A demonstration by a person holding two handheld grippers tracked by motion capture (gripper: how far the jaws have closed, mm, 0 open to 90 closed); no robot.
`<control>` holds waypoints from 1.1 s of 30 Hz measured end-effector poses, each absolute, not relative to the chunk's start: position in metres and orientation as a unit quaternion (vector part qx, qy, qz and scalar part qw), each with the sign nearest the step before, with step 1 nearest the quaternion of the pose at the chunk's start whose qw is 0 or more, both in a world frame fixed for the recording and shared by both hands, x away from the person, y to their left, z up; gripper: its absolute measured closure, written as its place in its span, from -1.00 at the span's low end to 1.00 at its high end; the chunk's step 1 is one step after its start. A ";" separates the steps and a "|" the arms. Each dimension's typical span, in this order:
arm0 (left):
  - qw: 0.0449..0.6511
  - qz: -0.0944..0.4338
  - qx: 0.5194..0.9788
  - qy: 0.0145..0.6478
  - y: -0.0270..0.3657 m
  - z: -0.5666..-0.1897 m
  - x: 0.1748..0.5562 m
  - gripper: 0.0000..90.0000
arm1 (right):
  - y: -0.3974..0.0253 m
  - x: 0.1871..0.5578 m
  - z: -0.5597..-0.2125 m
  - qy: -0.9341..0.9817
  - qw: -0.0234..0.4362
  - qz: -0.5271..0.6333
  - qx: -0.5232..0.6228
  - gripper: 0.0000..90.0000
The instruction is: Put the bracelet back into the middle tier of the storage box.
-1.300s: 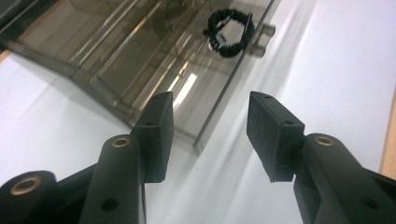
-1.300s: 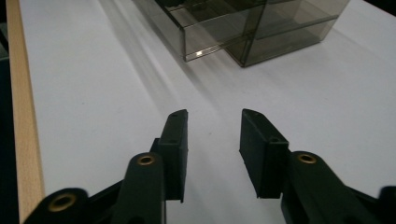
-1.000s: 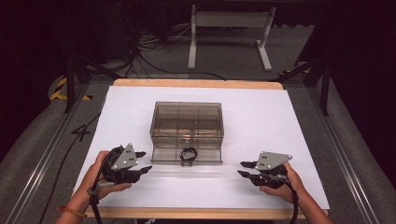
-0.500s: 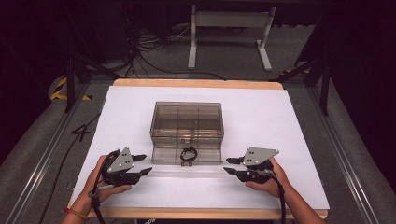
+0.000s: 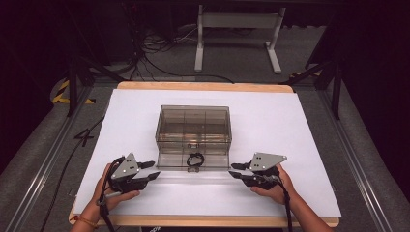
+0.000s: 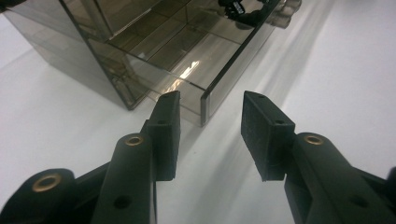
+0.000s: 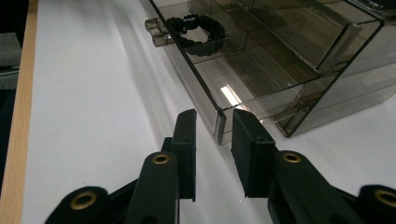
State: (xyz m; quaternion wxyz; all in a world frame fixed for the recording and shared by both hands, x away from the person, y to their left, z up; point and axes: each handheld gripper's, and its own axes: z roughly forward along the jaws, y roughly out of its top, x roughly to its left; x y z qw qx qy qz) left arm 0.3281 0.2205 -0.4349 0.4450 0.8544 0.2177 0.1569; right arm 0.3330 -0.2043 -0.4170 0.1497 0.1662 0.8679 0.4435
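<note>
A smoky clear plastic box (image 5: 193, 124) stands mid-table, its bottom drawer (image 5: 193, 166) pulled out toward me. A black corded ring (image 5: 195, 158) lies in that drawer, also seen as the ring (image 7: 196, 29) and the ring (image 6: 243, 10). My left gripper (image 5: 151, 170) is open just off the drawer's front left corner (image 6: 204, 100), which sits ahead of the left gripper (image 6: 210, 100). My right gripper (image 5: 236, 170) is open at the front right corner (image 7: 219, 122), and the tips of the right gripper (image 7: 214, 116) straddle that corner without clearly touching it.
White paper (image 5: 300, 145) covers the wooden table, whose edge (image 5: 203, 221) runs along the front. The box has several inner compartments. Beyond the table stand a white metal frame (image 5: 237, 29) and floor cables (image 5: 159, 53).
My right gripper has moved left, from the table's right side up to the drawer's front right corner. The left gripper has shifted slightly toward the drawer.
</note>
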 end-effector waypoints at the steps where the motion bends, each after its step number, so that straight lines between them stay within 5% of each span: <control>1: 0.447 0.158 0.853 0.218 0.220 -0.435 0.328 0.29 | -0.205 0.333 -0.417 0.867 0.150 0.445 0.166 0.58; 15: 0.449 0.199 0.843 0.221 0.225 -0.421 0.311 0.40 | -0.203 0.332 -0.390 0.855 0.176 0.463 0.154 0.62; 33: 0.451 0.196 0.838 0.235 0.185 -0.438 0.308 0.79 | -0.181 0.397 -0.342 0.822 0.203 0.493 0.200 0.06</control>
